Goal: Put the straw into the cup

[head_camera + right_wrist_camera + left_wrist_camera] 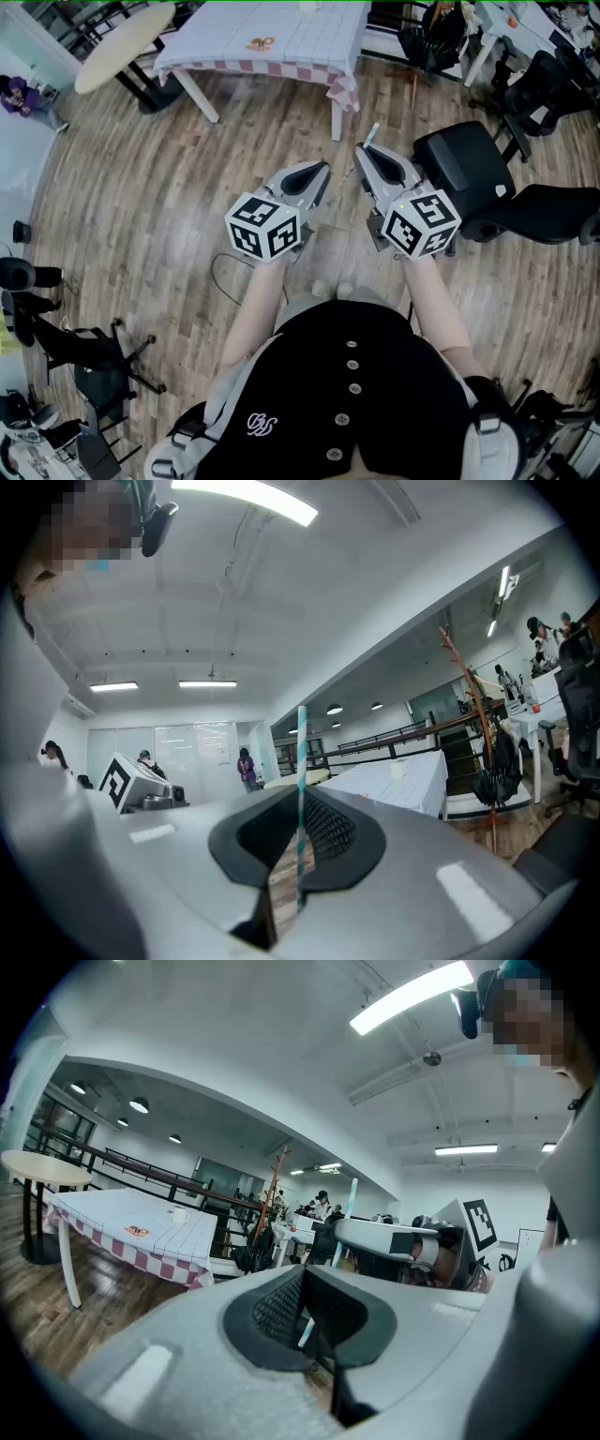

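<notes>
One light, easily crushed straw [302, 742]: I'm pinching it low down in my right claw [300, 803], gently; my left claw [302, 1283] is hanging closed, empty.

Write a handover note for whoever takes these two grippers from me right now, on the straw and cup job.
The right gripper is shut on the striped straw, which stands upright in its jaws.
The left gripper is shut and holds nothing.
The cup sits on the table with the checked cloth, across the floor and away from both grippers.
Done: straw in hand.
Left: walk to the table, lower the straw into the cup, let go.
</notes>
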`<state>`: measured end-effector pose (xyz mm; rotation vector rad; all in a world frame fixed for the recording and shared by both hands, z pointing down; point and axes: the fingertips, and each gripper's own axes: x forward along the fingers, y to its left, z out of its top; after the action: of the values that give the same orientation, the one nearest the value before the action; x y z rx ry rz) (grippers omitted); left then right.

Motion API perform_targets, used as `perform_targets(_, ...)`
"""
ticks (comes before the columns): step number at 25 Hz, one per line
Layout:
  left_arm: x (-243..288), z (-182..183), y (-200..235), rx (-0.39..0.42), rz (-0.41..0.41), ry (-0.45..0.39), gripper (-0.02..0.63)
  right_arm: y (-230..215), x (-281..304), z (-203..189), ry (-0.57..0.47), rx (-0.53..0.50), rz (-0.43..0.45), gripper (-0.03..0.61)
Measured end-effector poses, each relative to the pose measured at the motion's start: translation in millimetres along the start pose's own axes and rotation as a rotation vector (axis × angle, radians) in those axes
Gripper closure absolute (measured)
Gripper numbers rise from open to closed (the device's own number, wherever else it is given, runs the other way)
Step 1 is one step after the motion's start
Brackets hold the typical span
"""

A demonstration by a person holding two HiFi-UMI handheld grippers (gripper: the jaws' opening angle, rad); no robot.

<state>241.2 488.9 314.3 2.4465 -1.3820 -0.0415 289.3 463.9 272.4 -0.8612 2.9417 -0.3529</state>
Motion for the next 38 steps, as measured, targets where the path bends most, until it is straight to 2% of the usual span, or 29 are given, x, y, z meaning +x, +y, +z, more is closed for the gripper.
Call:
perform_targets(6, 2, -7, 3, -0.008, 0.005, 0.007, 0.615, 4, 2, -2, -0.010, 0.011, 0.003, 0.563)
perform_targets(13, 3, -4, 14, 0.044, 0.013, 0.025, 0.615, -6, 4, 1, -0.012, -0.002, -0.023, 0.563)
perform_targets(19, 0, -1, 14, 0.027, -0.041, 0.017, 0.615, -1, 13, -5, 0.001, -0.051, -0.048, 0.561)
perform_targets(25, -4, -8, 20, 0.012, -0.096, 0.037, 0.615, 14, 29, -12, 0.012, -0.077, -0.019, 0.561)
perform_targets(32, -15, -23, 26, -0.031, -0.144, 0.034, 0.614, 18, 38, -25, 0.036, -0.065, -0.057, 0.561)
perform_targets(38, -16, -24, 35, -0.014, -0.167, 0.047, 0.615, 15, 36, -25, 0.013, -0.002, -0.055, 0.561)
